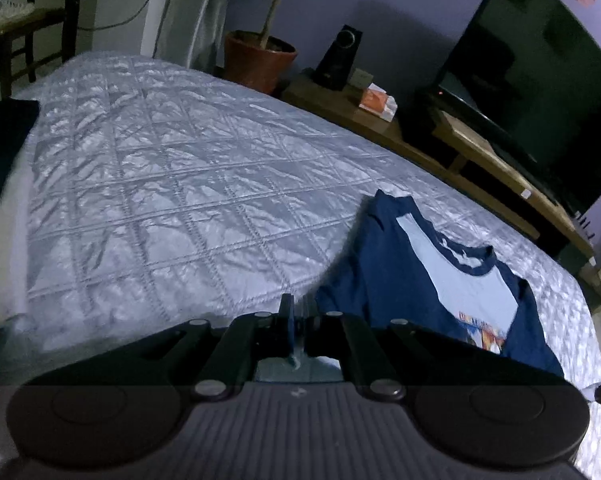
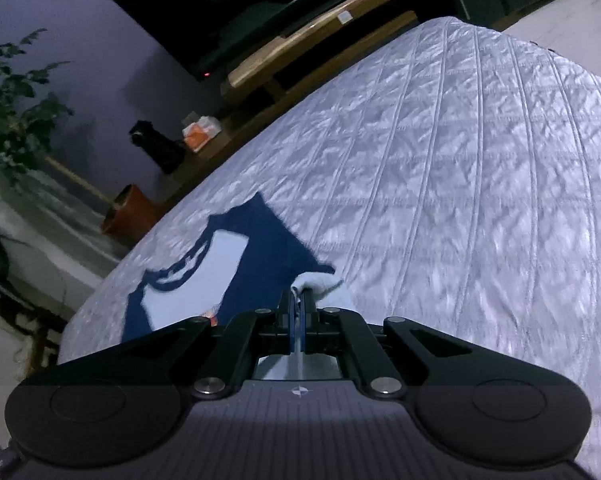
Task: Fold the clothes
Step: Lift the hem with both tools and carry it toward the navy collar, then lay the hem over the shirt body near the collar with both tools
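Dim room. Shirt (image 1: 440, 280), navy with a pale blue front, on a quilted bed (image 1: 160, 168).

Left gripper (image 1: 296, 312): jaws together, a sliver of pale cloth showing in the slot behind them. Clamped on a shirt edge, as far as the left wrist view shows. Shirt body runs away from the tips toward 1–2 o'clock; collar at the far end, printed chest patch nearer, about 3 o'clock of the tips.

Right gripper (image 2: 298, 304): jaws together on a pale bunched fold of the shirt (image 2: 260, 248), which pokes out just past the tips. From here the shirt body lies toward 10–11 o'clock, collar at the far end.

So both tools hold the near edge, apparently the hem end, one to each side. Long axis of the shirt runs hem to collar, away from both grippers. Neither hand is plainly nearer to the collar; they look about level with each other.

Judgement: fold in progress, early to middle. The coming move turns on carrying the held edge along that axis toward the collar, both hands keeping pace so the edge lands square.

Risk: thin pinch in the left jaws could slip.

Background: TV (image 1: 540, 72), plant pot (image 1: 258, 58), speaker (image 1: 340, 56).
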Available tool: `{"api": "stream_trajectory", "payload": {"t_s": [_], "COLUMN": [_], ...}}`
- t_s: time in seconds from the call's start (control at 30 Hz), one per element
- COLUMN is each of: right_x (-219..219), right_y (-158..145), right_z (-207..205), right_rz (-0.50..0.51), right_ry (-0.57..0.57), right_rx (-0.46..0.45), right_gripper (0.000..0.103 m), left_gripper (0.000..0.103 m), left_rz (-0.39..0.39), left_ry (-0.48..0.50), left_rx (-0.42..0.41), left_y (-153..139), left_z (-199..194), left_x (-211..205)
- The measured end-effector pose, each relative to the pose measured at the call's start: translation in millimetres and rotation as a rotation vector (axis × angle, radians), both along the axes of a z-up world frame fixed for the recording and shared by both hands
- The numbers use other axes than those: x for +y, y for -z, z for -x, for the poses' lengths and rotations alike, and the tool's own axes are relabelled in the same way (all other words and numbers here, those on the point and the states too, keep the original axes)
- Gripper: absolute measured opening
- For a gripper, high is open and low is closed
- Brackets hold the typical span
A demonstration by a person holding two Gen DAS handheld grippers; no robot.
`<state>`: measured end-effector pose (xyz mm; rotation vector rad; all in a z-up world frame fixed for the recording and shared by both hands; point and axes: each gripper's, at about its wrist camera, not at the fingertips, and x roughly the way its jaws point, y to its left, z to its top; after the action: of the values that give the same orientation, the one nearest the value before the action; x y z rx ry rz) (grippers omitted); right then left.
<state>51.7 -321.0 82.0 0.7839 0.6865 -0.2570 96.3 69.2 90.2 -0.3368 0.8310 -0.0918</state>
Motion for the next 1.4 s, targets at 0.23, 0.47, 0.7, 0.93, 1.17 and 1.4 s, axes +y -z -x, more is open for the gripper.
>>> {"api": "stream_trajectory", "payload": {"t_s": [0.23,0.47,0.7,0.93,1.17,1.4], "right_x": [-0.2,13.6,79.2,132.3,143.6,145.8], "right_y": [26.7,23.7,-8.5,10.2,23.7,21.2], "right_z": [-26.9,2.5,21.9,-21.4,-67.2,-99.5], "right_rz": [0.075,0.282,0.520,0.505,0.596,0.730], "right_ry": [-0.026,-0.025,-0.279,-0.536,-0.532,-0.364], "right_rx": [0.085,0.095,0.029,0.133,0.174,0.129], "right_gripper": [0.003,0.014,0.021,0.021,0.047,0.050], "left_gripper": [0.003,0.006,0.014,0.017,0.017,0.017], "left_rz": [0.030,-0.063,-0.095,-0.092,-0.036,-0.028], "left_ry": [-0.065,-0.023,0.047,0.023,0.009,-0.011], "left_rx": [-0.011,-0.062,-0.090,-0.079,-0.071,-0.068], "left_y": [8.9,-15.1,-44.7,-47.1,-44.4,-43.5], "left_z": [-18.1,4.8,38.9,43.8,31.9,27.7], "left_x": [4.6,-8.8,-13.9,-3.8,5.4,16.3]}}
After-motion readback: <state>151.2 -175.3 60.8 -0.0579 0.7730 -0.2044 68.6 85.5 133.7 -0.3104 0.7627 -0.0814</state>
